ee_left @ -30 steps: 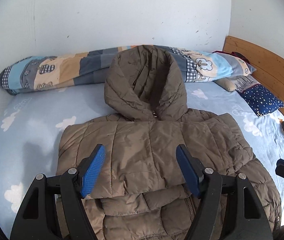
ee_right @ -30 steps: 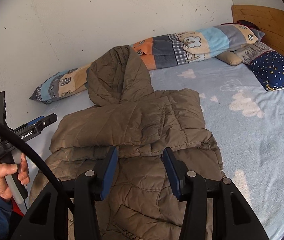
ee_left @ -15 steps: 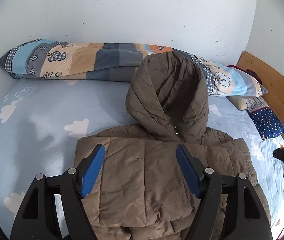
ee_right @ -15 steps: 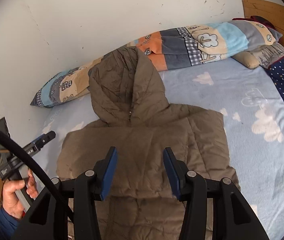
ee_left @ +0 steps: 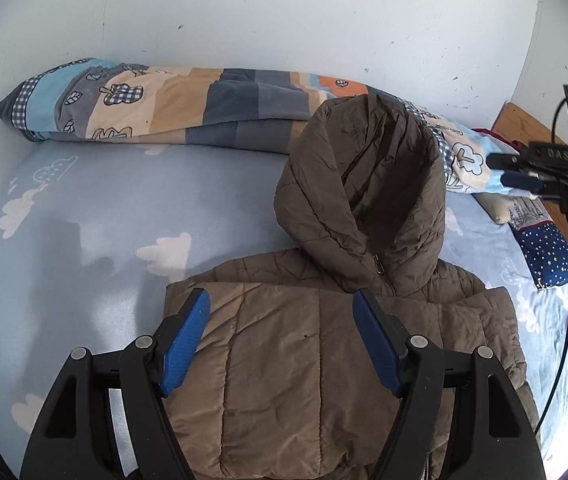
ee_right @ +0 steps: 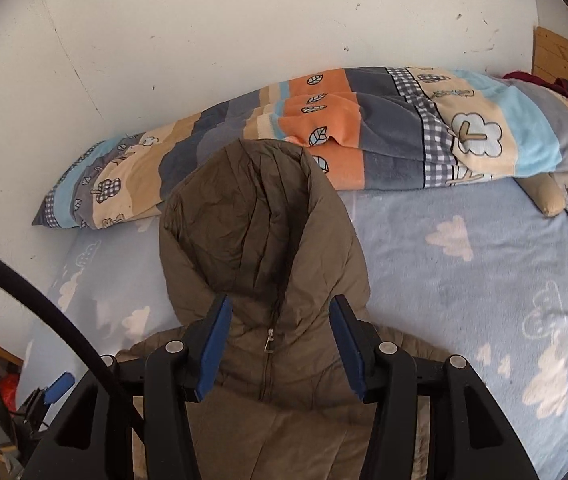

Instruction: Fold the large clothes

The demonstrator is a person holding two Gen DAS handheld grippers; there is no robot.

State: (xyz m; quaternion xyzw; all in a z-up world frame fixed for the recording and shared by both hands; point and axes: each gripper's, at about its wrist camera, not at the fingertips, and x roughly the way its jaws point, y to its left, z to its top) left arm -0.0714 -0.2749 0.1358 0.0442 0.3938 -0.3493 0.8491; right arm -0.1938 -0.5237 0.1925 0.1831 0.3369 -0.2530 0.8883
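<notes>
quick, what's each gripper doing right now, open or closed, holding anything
Left gripper: open, holding nothing, poised over the folded jacket.
Right gripper: open, holding nothing, framing the base of the hood.

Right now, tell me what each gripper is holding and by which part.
Nothing is held. The left gripper is open above the jacket body; the right gripper is open over the hood base.

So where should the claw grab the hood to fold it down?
Probably the hood's top edge, near the blanket. The hood lies flat, pointing away from the jacket, so come from above, pinch that far edge and pull it back. The right claw, open, hangs closest.
</notes>
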